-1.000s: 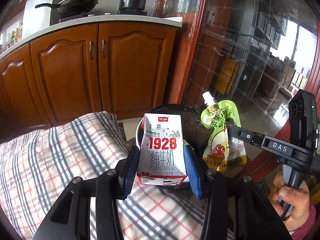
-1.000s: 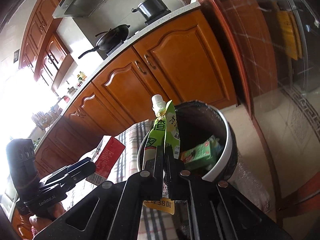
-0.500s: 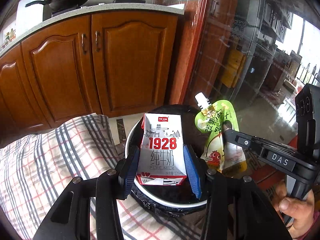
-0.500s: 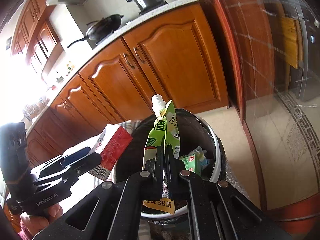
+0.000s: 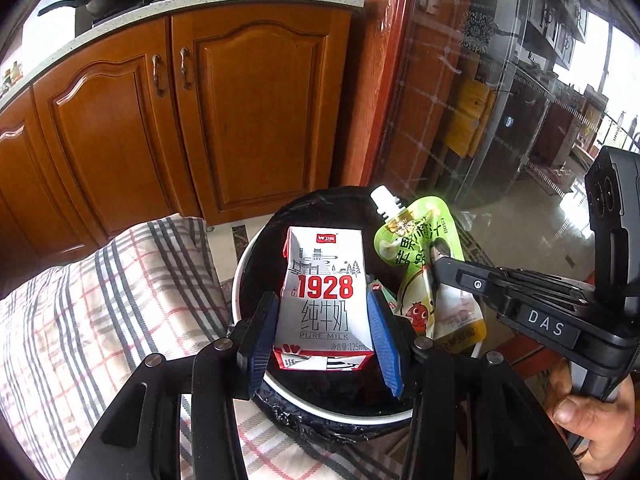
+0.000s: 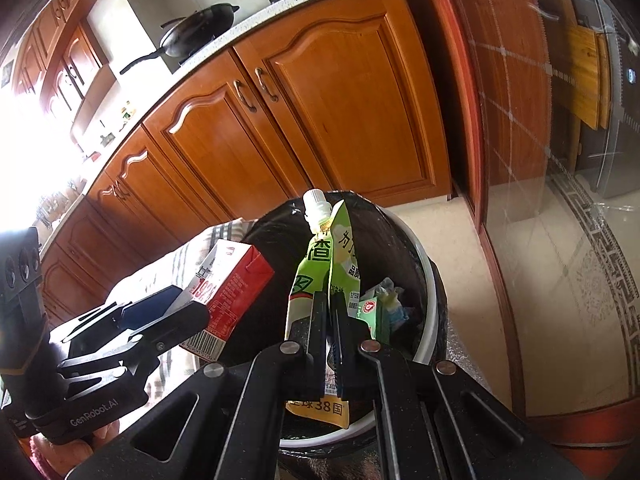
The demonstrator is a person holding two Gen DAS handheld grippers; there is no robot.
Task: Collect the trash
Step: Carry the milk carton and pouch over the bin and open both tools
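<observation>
Two items hang over the trash bin: left gripper clamps the milk carton, right gripper pinches the juice pouch; release only once inside the rim.

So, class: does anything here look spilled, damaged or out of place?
Nothing stands out. The milk carton and green pouch are held intact above the lined bin; no spill is visible.

My left gripper is showing black linkages, silver screws and blue pads. My right gripper is wearing "DAS" lettering; a pink sleeve is peeking at five o'clock.
</observation>
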